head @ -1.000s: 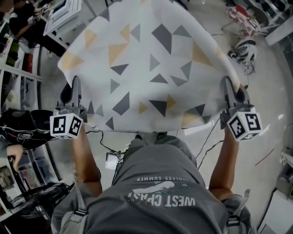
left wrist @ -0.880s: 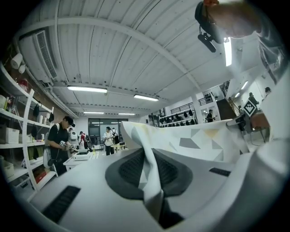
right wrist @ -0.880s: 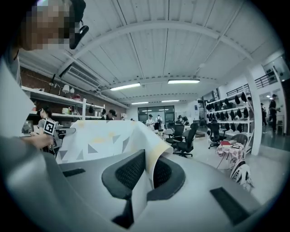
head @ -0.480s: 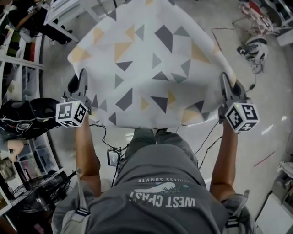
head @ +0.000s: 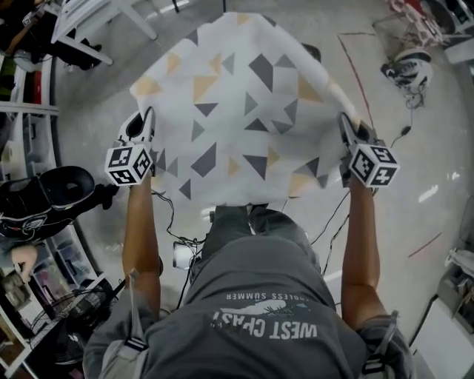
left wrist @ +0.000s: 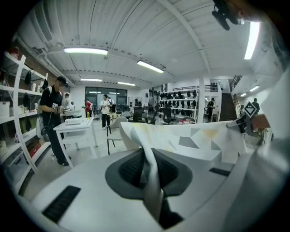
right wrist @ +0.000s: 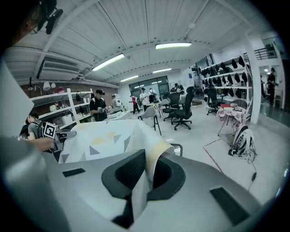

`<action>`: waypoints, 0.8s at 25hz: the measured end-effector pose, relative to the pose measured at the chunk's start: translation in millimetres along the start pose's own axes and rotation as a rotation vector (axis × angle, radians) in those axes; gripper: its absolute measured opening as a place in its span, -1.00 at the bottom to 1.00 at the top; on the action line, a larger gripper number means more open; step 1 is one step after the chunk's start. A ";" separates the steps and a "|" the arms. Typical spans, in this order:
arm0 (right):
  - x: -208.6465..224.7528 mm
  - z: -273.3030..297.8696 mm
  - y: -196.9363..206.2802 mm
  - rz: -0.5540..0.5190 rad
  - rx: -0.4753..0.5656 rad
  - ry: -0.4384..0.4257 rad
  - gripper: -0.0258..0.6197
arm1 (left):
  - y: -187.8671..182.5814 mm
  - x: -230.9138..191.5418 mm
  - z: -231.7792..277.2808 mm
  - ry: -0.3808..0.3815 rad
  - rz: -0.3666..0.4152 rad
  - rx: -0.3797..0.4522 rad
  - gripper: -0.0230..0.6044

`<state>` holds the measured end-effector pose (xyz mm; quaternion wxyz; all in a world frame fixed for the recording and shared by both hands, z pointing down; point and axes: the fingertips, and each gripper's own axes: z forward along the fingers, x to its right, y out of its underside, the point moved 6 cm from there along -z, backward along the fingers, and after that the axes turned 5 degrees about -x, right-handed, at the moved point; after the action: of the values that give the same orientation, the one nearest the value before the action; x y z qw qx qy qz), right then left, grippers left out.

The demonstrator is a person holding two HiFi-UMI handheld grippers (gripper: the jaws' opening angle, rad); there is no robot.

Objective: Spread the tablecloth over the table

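Observation:
The tablecloth (head: 237, 111) is white with grey and yellow triangles, and it hangs stretched out in front of me between the two grippers. My left gripper (head: 145, 124) is shut on the cloth's near left corner. In the left gripper view a fold of cloth (left wrist: 152, 181) is pinched between the dark pads. My right gripper (head: 345, 126) is shut on the near right corner, and the right gripper view shows the cloth edge (right wrist: 141, 186) clamped in its jaws. The far edge droops away from me. Whatever lies under the cloth is hidden.
A white table (head: 89, 15) stands at the far left, with a black chair (head: 52, 196) closer in. A helmet-like object (head: 407, 70) lies on the floor at the far right. Cables (head: 174, 229) run by my feet. People (left wrist: 52, 118) stand by shelves.
Both grippers have gone down and forward with the cloth still clamped in them. The cloth has sunk with them and looks smaller and farther off. Neither grip has changed.

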<state>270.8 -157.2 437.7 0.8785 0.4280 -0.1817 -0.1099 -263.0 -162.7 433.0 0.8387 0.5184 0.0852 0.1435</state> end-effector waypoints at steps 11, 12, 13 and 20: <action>17.4 82.6 36.3 0.085 -0.191 0.025 -0.87 | 67.9 -22.1 86.0 0.038 -0.084 -0.199 -0.82; 17.3 85.8 36.4 0.094 -0.213 0.019 -0.87 | 69.4 -23.5 90.6 0.041 -0.090 -0.214 -0.82; 17.7 89.3 37.2 0.104 -0.239 0.010 -0.87 | 71.1 -24.8 95.1 0.043 -0.095 -0.230 -0.82; 41.3 116.4 44.9 0.165 -0.411 -0.001 -0.76 | 97.5 -46.6 125.1 0.032 -0.158 -0.329 -0.82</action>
<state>262.0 -227.1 548.7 0.9532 0.2234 -0.1902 -0.0727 -285.4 -242.6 575.9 0.9193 0.3636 0.1146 0.0974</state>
